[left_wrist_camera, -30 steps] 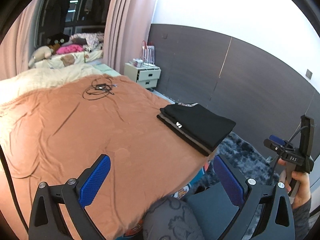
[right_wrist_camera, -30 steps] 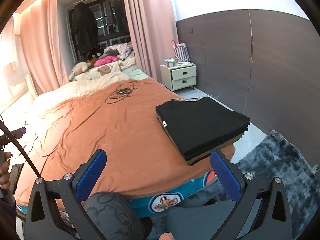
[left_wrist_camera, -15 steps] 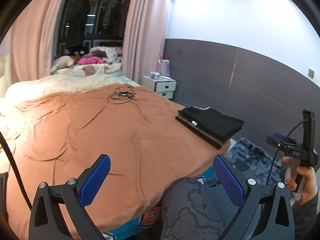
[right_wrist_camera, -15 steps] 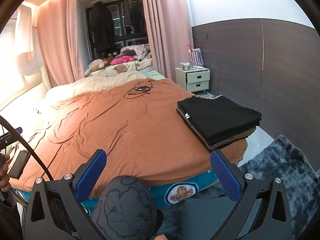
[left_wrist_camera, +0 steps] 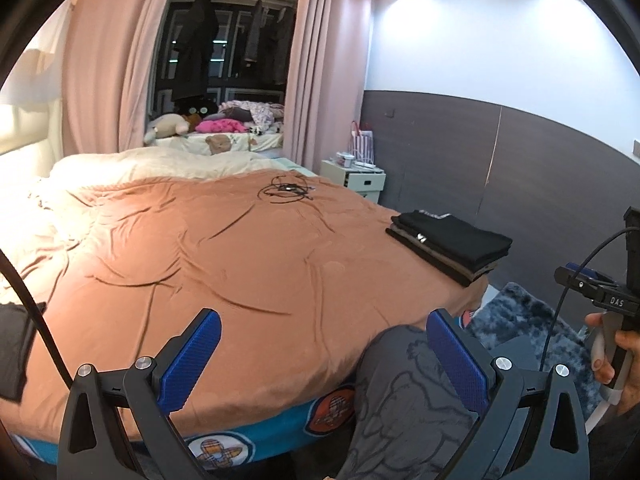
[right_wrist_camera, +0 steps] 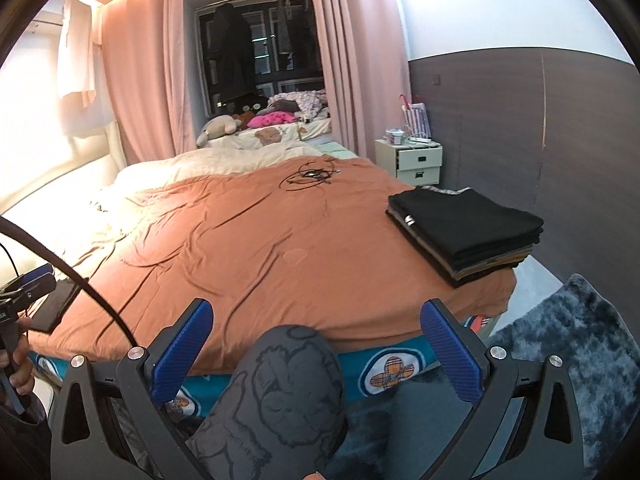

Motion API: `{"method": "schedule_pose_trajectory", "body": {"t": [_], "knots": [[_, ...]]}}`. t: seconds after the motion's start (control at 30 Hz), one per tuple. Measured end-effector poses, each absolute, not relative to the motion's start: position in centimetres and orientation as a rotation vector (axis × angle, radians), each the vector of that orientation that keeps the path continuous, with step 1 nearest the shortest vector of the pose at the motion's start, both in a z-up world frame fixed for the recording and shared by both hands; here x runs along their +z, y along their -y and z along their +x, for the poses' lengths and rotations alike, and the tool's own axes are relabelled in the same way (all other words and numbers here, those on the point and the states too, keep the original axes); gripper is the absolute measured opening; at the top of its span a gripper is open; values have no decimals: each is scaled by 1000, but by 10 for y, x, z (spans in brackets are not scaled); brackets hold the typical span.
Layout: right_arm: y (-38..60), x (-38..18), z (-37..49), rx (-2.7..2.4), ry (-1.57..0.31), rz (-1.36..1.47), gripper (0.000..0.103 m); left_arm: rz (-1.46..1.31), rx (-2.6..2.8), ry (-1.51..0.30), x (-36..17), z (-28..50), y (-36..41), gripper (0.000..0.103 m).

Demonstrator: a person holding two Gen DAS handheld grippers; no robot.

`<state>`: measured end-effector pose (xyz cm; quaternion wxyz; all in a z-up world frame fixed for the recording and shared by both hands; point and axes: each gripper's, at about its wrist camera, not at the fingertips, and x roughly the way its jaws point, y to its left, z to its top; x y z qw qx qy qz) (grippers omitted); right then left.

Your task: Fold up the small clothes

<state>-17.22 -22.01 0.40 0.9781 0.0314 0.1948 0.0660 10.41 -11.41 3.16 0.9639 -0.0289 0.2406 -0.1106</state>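
Left gripper, right gripper agape, empty; folded stack layers, perhaps five, clearer rightside.

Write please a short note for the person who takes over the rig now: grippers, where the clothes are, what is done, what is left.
Left hand-held gripper: open, empty, held off the bed's foot edge.
Right hand-held gripper: open, empty, same place.
Clothes: a neat stack of folded dark garments on the right corner of the orange bedspread.
Done: that stack looks finished.
Left: no unfolded small garment shows on the bedspread; find the next one. A tangled black cable lies farther up the bed.
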Motion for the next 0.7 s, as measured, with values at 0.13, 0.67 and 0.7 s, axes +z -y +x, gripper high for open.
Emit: {"method": "schedule_pose_trajectory", "body": {"t": [0.13,0.67,0.7], "knots": [[215,-1,-176,146,-393,72,103,-52,-225,-492,27,94,114,103],[200,-4,-184,167,-380,55,103,-67,-194,-457,24,69,104,103],[198,-6,-184,166,-380,55,103,-71,-195,-457,24,69,104,103]]}}
